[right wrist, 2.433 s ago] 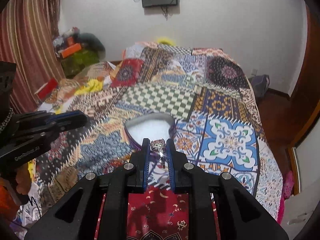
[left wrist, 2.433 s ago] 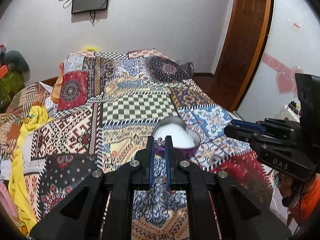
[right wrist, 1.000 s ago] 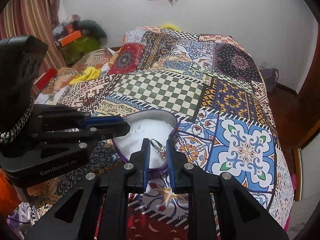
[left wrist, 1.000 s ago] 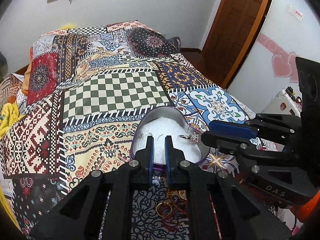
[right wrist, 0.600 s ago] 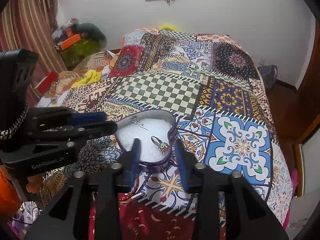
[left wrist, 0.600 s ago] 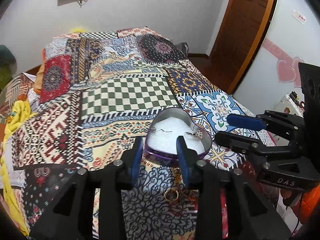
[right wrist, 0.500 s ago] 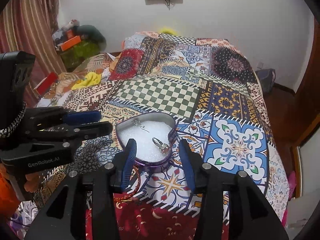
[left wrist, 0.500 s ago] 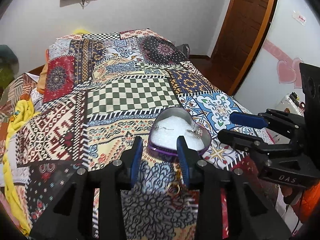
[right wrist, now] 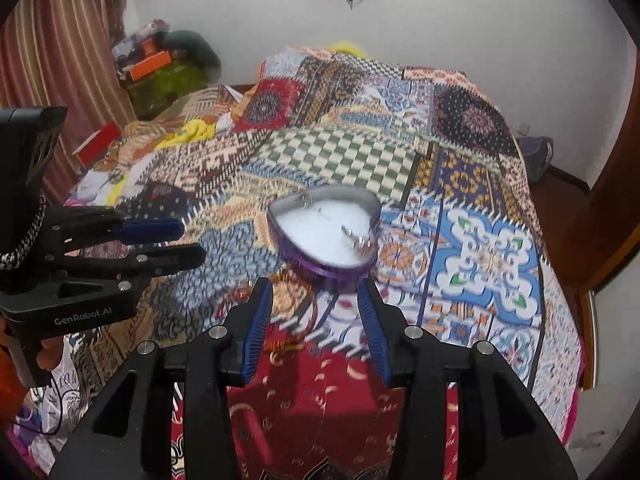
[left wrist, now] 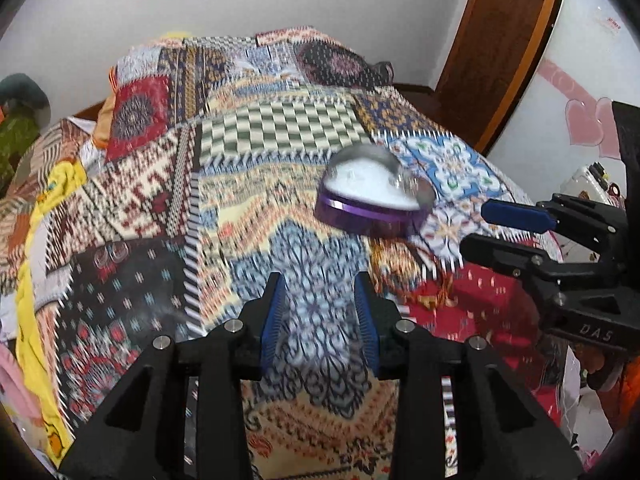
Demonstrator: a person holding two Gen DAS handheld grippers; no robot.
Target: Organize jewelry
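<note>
Hovering above the bedspread [left wrist: 132,208], both claws [left wrist: 320,312] [right wrist: 316,320] spread, empty, near the heart tin [right wrist: 316,268].

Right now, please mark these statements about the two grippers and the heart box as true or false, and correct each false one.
1. The right gripper is shut on a ring. False: its jaws stand open and hold nothing.
2. The heart-shaped box has a purple wall and white filling. True.
3. A ring lies inside the box. True.
4. The left gripper holds the box. False: it is open, apart from the box, over the bedspread.
5. The box has its lid on. False: it is open at the top.
</note>
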